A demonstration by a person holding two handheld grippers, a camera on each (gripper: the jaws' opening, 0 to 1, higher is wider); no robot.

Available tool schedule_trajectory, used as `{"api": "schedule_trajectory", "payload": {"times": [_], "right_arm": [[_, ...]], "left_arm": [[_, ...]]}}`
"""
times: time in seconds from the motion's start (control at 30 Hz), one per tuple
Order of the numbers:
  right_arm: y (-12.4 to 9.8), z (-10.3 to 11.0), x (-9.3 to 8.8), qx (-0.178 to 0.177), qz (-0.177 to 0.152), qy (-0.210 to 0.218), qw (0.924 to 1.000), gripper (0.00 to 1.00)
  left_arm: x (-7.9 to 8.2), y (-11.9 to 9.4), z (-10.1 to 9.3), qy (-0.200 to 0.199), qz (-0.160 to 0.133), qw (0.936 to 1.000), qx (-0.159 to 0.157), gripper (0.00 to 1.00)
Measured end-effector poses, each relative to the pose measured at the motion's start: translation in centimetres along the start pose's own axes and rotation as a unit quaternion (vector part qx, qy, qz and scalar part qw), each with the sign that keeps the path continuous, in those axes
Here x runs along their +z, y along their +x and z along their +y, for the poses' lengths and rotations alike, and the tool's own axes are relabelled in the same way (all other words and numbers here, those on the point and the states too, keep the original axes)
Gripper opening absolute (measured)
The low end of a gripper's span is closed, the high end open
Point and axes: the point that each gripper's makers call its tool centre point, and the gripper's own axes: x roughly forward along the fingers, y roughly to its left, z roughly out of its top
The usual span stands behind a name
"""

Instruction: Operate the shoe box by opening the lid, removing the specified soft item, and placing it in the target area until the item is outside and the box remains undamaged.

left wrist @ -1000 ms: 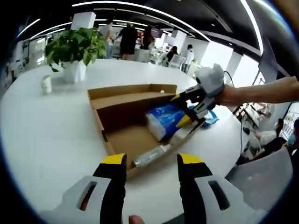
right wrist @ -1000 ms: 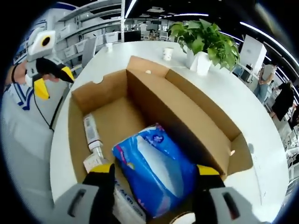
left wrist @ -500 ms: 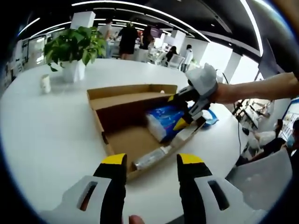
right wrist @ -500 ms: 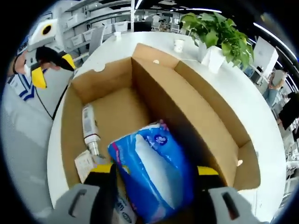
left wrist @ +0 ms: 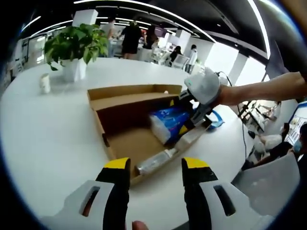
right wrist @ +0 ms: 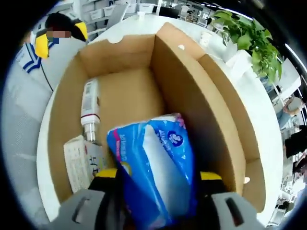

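Left gripper view, read leftward to rightward from the open cardboard shoe box (left wrist: 125, 125): one small white cup (left wrist: 45, 83) and one potted plant (left wrist: 76, 48) stand beyond its far left corner on the white table (left wrist: 43, 143); inside lie one clear bottle (left wrist: 154, 160) along the near wall and one blue soft pack (left wrist: 168, 122) — its print too small to read. The left gripper (left wrist: 156, 168) hovers just short of the box, jaws parted wide, holding nothing. The right gripper (left wrist: 192, 109) reaches in over the box's right wall — in the right gripper view its jaws (right wrist: 155, 176) straddle the pack (right wrist: 156, 172), pressed against both sides.
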Motion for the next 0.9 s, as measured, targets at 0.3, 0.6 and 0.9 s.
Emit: {"api": "schedule_trajectory", "payload": {"times": [0.3,0.6,0.9], "right_arm": [[0.9,0.8,0.2,0.029,0.005,0.002,0.9996,0.61],[0.7,1.4,0.3,0.047,-0.002,0.007,0.9989,0.59],[-0.1,2.2,0.5,0.036,-0.016,0.022,0.9990,0.37]], "left_arm": [[-0.3,0.3,0.0,0.000,0.005,1.0000,-0.002,0.43],[-0.6,0.5,0.0,-0.003,0.010,0.9999,-0.005,0.43],[-0.3,0.4,-0.2,-0.008,0.004,1.0000,-0.004,0.41]]}}
